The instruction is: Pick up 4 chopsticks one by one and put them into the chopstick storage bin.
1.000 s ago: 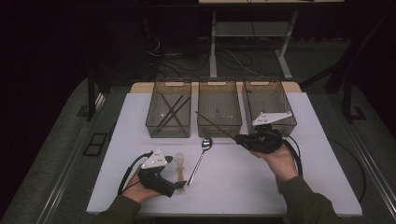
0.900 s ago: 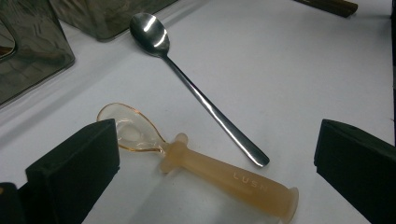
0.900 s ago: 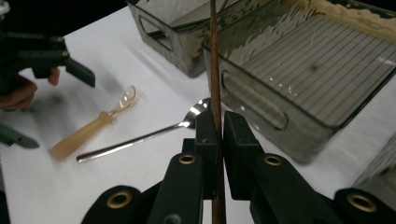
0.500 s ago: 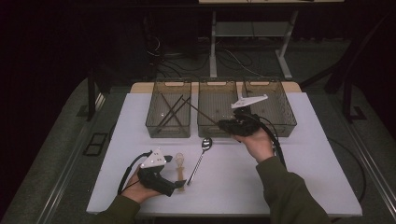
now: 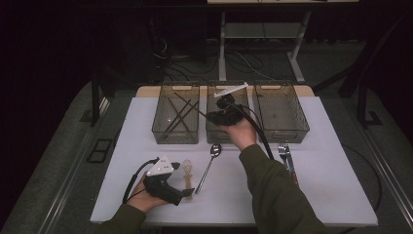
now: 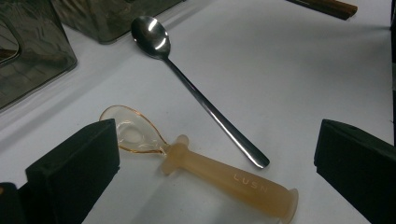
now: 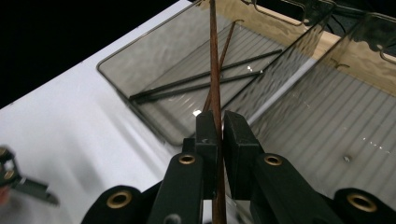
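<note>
My right gripper (image 5: 209, 116) is shut on a thin brown chopstick (image 7: 214, 60), held above the middle bin (image 5: 214, 135). The chopstick (image 5: 187, 103) reaches out over the left bin (image 5: 163, 130), where several dark chopsticks (image 7: 201, 81) lie. In the right gripper view the jaws (image 7: 220, 128) pinch the stick near one end. My left gripper (image 5: 182, 179) rests low on the white table, open, with its jaws on either side of a translucent amber spoon (image 6: 210, 168). Beside that spoon lies a metal spoon (image 6: 201, 98).
Three clear smoky bins stand in a row at the back of the white table (image 5: 331, 185); the right bin (image 5: 280, 112) looks bare. A metal fork (image 5: 287, 158) lies in front of it. The metal spoon (image 5: 209, 165) lies mid-table. A cable trails from each gripper.
My right gripper has carried the chopstick left and back, from in front of the right bin to above the middle and left bins. The left gripper has stayed put.
</note>
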Demonstrator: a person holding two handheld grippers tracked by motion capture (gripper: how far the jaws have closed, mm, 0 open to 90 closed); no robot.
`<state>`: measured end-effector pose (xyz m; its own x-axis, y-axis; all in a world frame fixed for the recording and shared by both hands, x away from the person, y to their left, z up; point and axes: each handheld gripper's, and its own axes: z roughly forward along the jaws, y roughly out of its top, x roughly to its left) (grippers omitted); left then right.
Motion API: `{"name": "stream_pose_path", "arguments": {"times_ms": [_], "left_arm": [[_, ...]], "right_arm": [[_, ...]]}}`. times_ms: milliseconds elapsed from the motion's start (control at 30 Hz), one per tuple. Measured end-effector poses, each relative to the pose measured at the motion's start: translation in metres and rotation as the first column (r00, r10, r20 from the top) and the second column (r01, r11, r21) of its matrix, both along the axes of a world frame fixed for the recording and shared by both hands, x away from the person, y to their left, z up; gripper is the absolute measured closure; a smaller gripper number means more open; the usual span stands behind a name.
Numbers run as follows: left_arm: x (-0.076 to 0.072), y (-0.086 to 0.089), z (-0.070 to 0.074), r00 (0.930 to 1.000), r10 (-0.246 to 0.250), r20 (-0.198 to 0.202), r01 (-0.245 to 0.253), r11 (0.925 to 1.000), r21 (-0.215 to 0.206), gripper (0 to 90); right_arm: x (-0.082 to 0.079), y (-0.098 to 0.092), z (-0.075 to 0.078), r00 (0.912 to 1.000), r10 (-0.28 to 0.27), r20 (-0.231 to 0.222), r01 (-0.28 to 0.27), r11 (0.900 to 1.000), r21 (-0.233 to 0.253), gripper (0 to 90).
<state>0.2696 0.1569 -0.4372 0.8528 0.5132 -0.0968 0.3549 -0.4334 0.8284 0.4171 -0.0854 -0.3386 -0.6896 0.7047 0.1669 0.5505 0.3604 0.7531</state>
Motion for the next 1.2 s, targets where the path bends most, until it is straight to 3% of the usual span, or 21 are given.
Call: {"name": "stream_pose_path", "arguments": {"times_ms": [500, 800, 933, 1200], "left_arm": [[-0.001, -0.001, 0.001, 1.0, -0.004, -0.002, 0.004, 0.9998, -0.02, 0.0], [0.0, 0.0, 0.001, 0.9999, -0.011, 0.004, 0.011, 0.9998, -0.015, 0.0], [0.0, 0.0, 0.001, 0.9999, -0.012, 0.005, 0.012, 0.9998, -0.015, 0.0], [0.0, 0.0, 0.001, 0.9999, -0.015, 0.002, 0.015, 0.9998, -0.012, 0.0]], "right_arm": [[0.048, 0.057, -0.006, 0.9982, -0.054, -0.028, 0.052, 0.997, -0.058, 84.5], [0.064, 0.094, -0.015, 0.9945, -0.096, -0.043, 0.092, 0.992, -0.088, 84.5], [0.068, 0.102, -0.02, 0.9899, -0.135, -0.043, 0.13, 0.986, -0.105, 84.5], [0.072, 0.105, -0.031, 0.9881, -0.147, -0.045, 0.141, 0.984, -0.11, 83.5]]}}
